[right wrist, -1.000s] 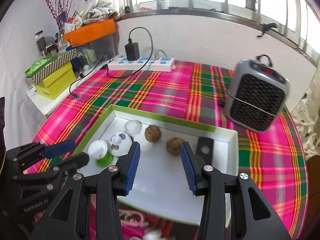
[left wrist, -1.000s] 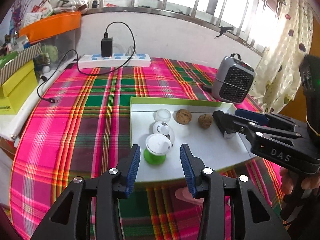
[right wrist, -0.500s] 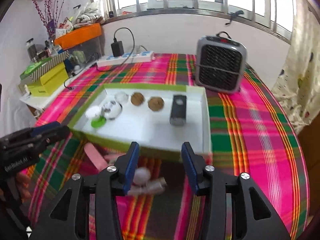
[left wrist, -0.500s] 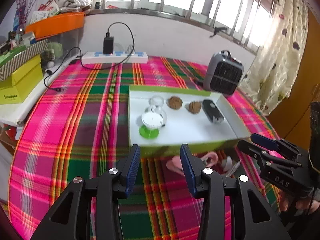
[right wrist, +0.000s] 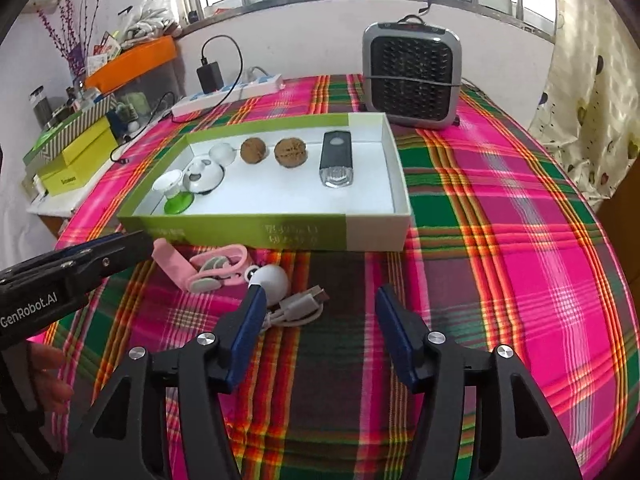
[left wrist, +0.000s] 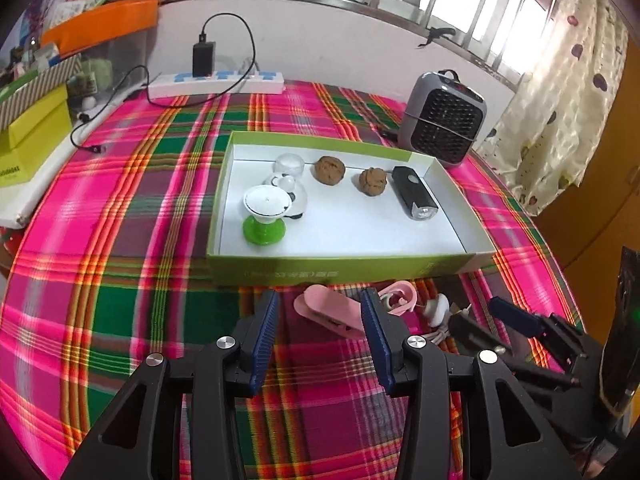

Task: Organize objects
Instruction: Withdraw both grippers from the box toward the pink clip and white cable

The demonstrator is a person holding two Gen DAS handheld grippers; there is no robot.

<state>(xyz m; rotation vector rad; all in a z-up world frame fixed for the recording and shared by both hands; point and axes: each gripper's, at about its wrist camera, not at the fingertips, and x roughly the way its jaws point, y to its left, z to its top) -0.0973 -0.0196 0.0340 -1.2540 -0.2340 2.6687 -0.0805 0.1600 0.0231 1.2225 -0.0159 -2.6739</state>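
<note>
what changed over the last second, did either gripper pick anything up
Both grippers pulled back from over the tray toward the near edge of the table. The left gripper and right gripper hold nothing, jaws open. The black flashlight, hidden behind the right gripper a second ago, now lies uncovered in the tray. The two walnuts and the white cup stayed put.

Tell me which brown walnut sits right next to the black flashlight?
The right-hand walnut, beside the black flashlight. The other walnut sits nearer the clear lid.
</note>
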